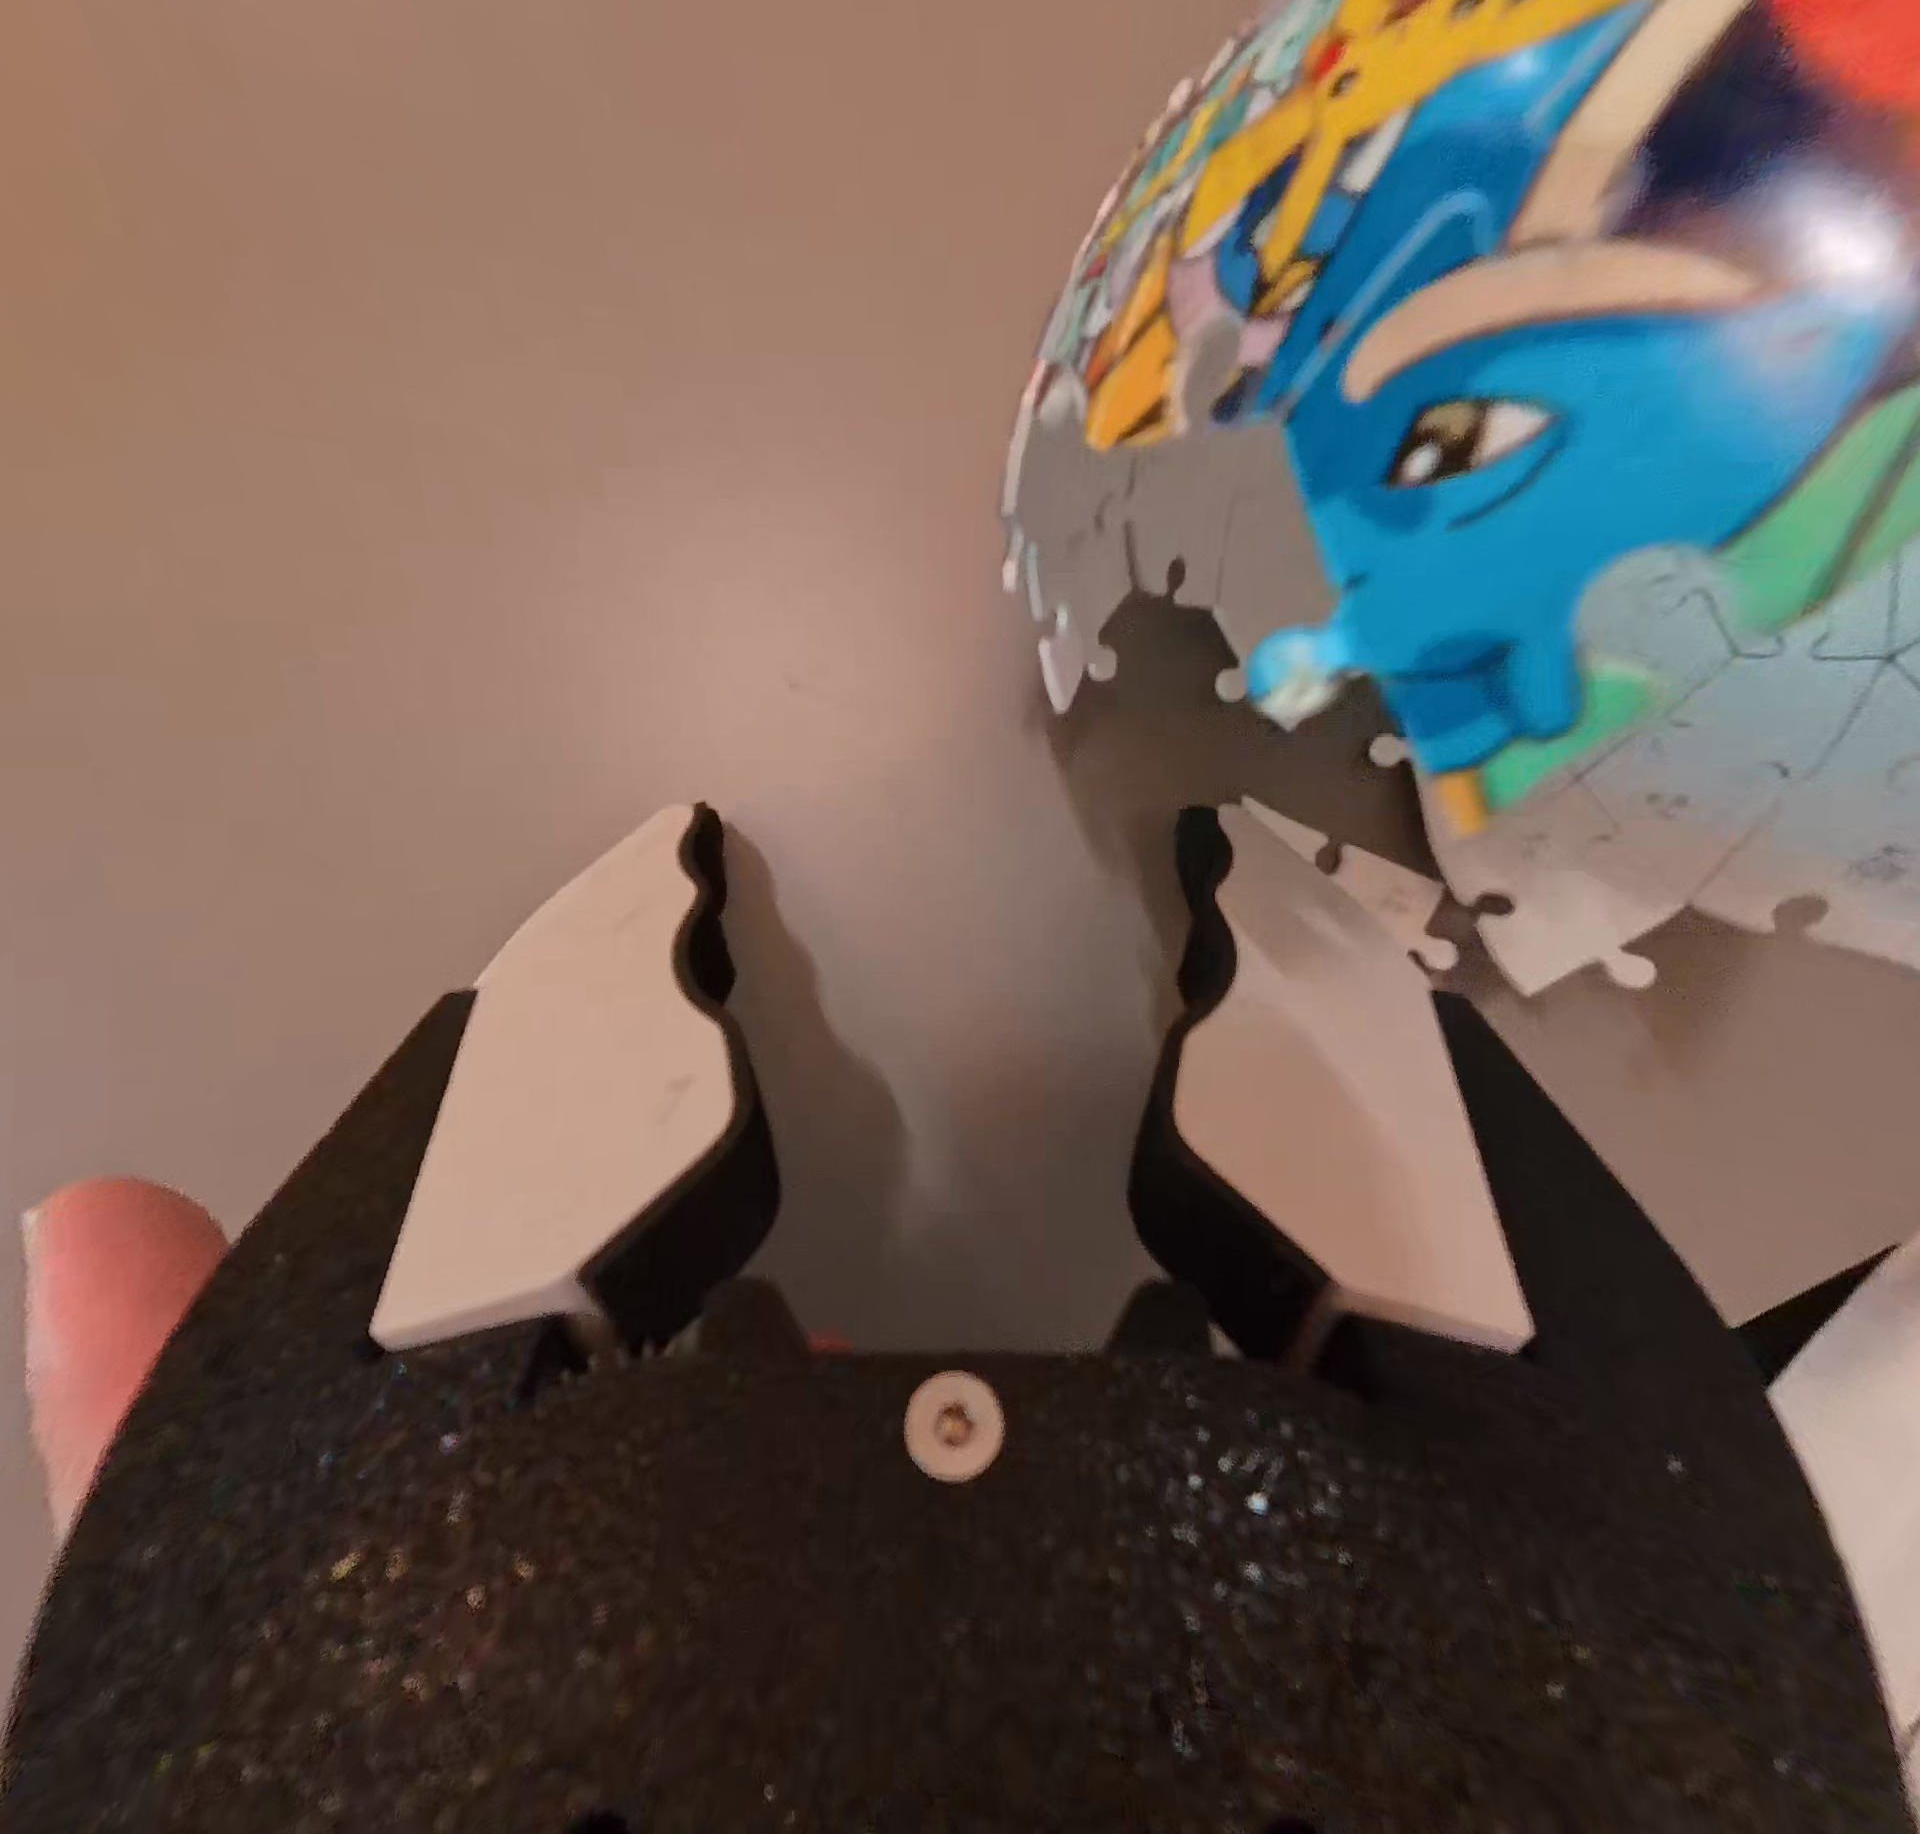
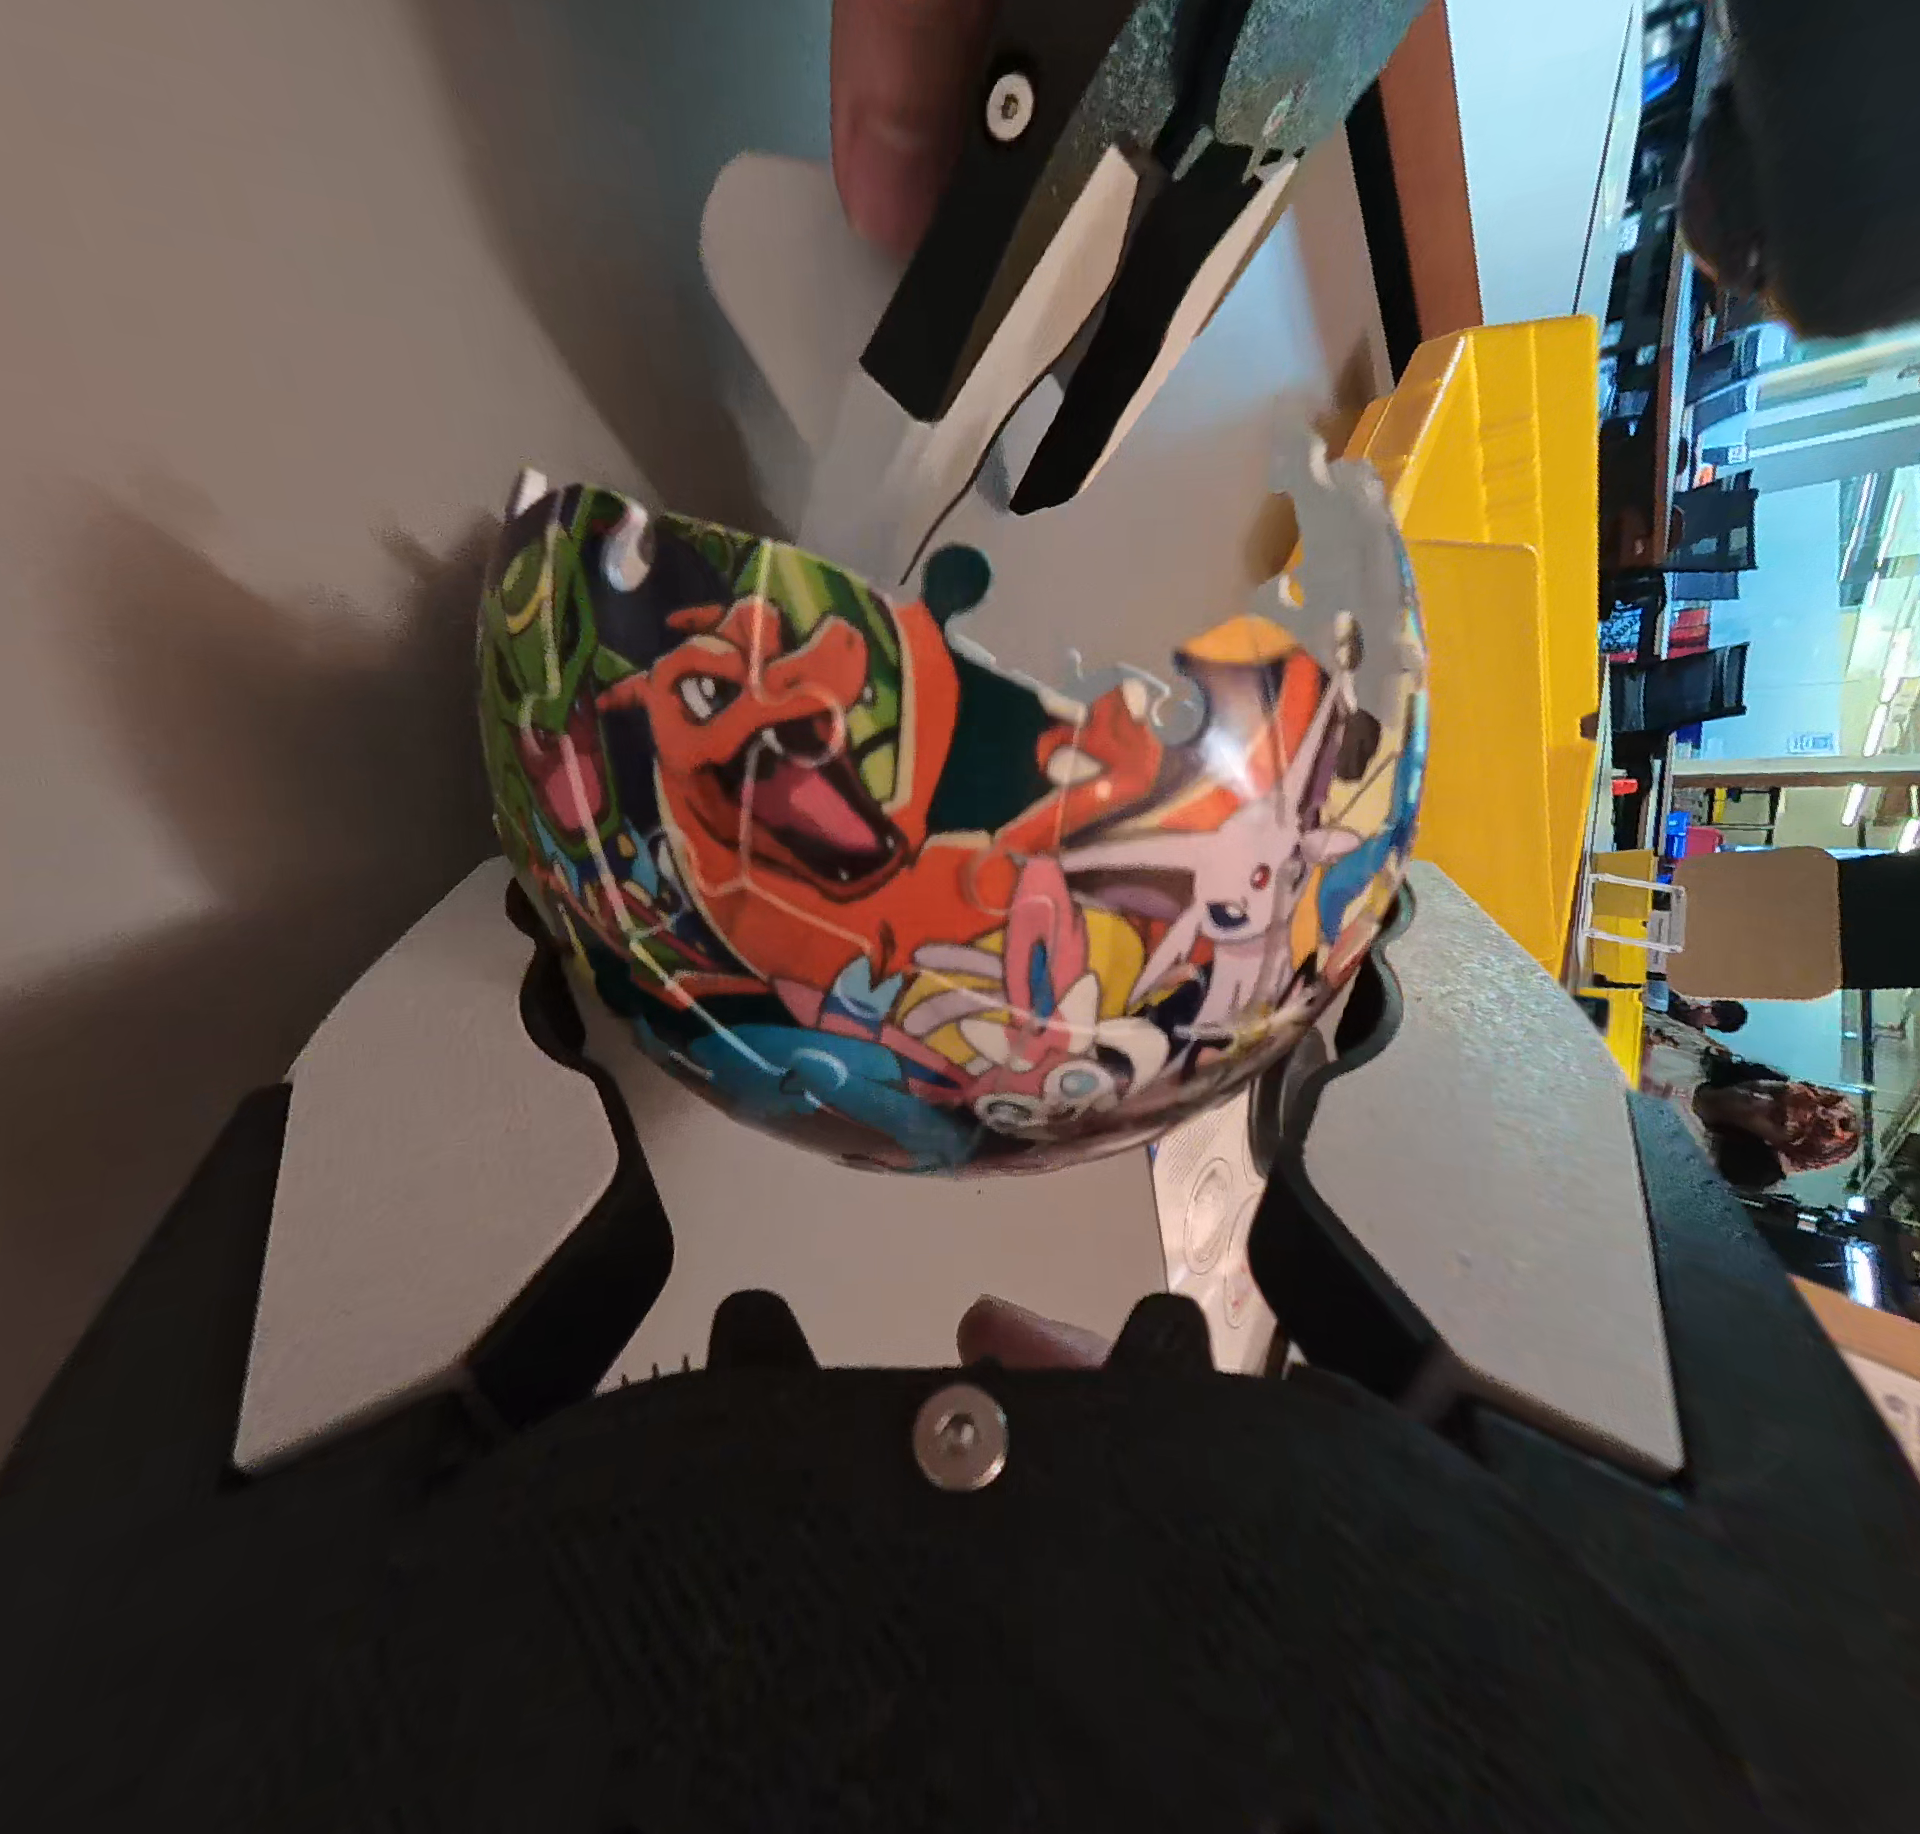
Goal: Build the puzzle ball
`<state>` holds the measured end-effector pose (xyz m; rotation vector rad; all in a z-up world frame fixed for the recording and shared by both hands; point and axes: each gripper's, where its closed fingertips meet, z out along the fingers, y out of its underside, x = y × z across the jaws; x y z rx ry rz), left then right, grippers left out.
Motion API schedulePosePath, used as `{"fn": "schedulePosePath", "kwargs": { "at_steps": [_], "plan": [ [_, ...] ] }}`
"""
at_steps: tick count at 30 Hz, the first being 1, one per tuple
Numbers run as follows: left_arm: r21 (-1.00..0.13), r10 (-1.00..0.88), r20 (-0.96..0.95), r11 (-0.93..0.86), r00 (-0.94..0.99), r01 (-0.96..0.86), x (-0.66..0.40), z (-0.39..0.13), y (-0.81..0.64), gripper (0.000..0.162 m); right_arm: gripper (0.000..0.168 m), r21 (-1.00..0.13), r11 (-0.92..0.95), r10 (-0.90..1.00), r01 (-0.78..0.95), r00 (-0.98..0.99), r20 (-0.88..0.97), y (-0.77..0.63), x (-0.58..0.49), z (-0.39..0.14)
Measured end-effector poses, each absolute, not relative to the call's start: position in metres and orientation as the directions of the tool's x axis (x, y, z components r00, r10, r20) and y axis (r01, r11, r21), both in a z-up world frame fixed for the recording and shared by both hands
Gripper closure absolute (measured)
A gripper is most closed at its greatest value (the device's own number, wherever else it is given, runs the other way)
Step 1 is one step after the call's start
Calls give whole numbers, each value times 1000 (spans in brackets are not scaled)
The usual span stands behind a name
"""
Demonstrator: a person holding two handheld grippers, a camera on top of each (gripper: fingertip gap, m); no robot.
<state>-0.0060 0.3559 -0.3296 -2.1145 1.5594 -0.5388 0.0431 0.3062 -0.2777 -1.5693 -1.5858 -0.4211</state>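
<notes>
Glossy, brightly printed plastic, our puzzle ball (image 2: 935, 849) is a half-built shell held clear of the pale table (image 1: 520, 382), its jagged open rim turned outward so missing pieces can go in. We clamp it across its lower sides in the right gripper (image 2: 956, 963), presumably to steady it. Our left gripper (image 1: 951, 828) hovers just beside the rim, jaws apart and empty.

One puzzle ball (image 2: 935, 849), two tongs (image 2: 951, 911) (image 1: 945, 828), one yellow bin (image 2: 1486, 558).
</notes>
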Motion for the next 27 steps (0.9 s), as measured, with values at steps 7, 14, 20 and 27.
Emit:
{"fn": "schedulePosePath", "kwargs": {
  "at_steps": [7, 14, 20, 27],
  "plan": [
    [-538, -961, -13, -226, 277, -812, -11, -332, 354, 77, 25, -253, 207, 645, 945, 63, 762, 305, 28, -280],
    [-609, -930, 62, -323, 363, -724, -7, -326, 353, 77, 25, -269, 200, 665, 942, 70, 743, 306, 35, -281],
    [-675, -919, 123, -354, 374, -648, 4, -320, 344, 75, 25, -336, 176, 661, 925, 142, 737, 306, 35, -281],
    [-654, -926, 68, -323, 371, -685, 11, -330, 345, 75, 23, -472, 162, 710, 867, 230, 666, 299, 25, -278]
  ]
}}
